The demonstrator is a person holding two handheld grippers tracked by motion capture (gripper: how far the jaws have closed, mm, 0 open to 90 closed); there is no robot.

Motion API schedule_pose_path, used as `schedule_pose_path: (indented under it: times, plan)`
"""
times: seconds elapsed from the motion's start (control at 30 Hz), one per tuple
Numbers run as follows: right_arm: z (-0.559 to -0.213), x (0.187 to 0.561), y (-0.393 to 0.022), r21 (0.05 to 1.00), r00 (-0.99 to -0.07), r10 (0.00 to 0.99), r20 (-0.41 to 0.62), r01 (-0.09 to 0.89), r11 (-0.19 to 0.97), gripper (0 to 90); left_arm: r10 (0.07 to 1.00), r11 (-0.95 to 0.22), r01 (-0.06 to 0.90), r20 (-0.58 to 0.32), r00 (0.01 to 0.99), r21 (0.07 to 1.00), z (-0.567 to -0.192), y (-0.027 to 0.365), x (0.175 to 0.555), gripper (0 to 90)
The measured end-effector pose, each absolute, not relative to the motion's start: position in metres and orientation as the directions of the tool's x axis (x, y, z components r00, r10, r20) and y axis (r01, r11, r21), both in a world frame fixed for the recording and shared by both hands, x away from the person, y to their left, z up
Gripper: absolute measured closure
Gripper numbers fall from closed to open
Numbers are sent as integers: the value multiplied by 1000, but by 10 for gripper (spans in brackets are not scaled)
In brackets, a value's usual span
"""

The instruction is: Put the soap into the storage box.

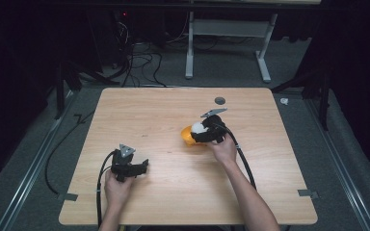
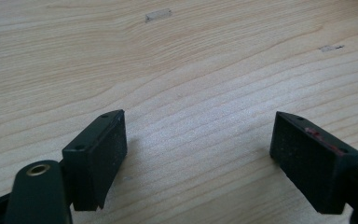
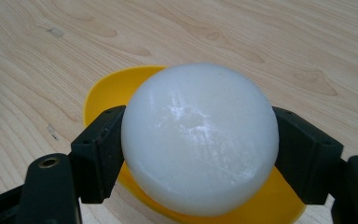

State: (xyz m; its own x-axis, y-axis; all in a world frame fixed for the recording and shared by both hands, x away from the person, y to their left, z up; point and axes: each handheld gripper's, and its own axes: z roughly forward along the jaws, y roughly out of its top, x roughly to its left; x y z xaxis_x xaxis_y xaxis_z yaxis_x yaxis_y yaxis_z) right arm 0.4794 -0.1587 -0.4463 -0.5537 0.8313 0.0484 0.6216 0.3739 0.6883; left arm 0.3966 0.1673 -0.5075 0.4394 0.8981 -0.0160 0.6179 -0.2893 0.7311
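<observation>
A round white puck (image 3: 199,140) sits clamped between the two black jaws of my right gripper (image 3: 199,149), which is shut on it. Right under it lies a yellow bowl (image 3: 107,91), its rim showing behind and below the puck. From above, the white puck (image 1: 198,128) and yellow bowl (image 1: 187,136) sit near the middle of the wooden table (image 1: 173,110), with the right gripper (image 1: 203,132) over them. My left gripper (image 1: 142,167) rests low at the front left; its jaws stand wide apart over bare wood, the left gripper (image 2: 198,156) holding nothing.
A small dark round disc (image 1: 219,100) lies near the table's far edge. Tape marks (image 2: 158,15) dot the wood. Cables (image 1: 243,159) trail from both grippers toward the front edge. Beyond the table stand a white frame (image 1: 226,43) and floor cables.
</observation>
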Motion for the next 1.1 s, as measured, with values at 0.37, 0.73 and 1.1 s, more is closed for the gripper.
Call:
schedule_pose_path:
  times: [0.37,0.73,1.1]
  plan:
    - [-458,483,-159,659,-533,844,55,655,370,249,898,-289,618,-16,440,731,-507,167,397,191]
    - [-456,480,-160,681,-529,846,62,643,352,244,898,-289,618,-16,439,731,-507,167,397,191]
    - [-436,470,-171,749,-538,840,72,585,311,283,898,-289,618,-16,439,731,-507,167,397,191]
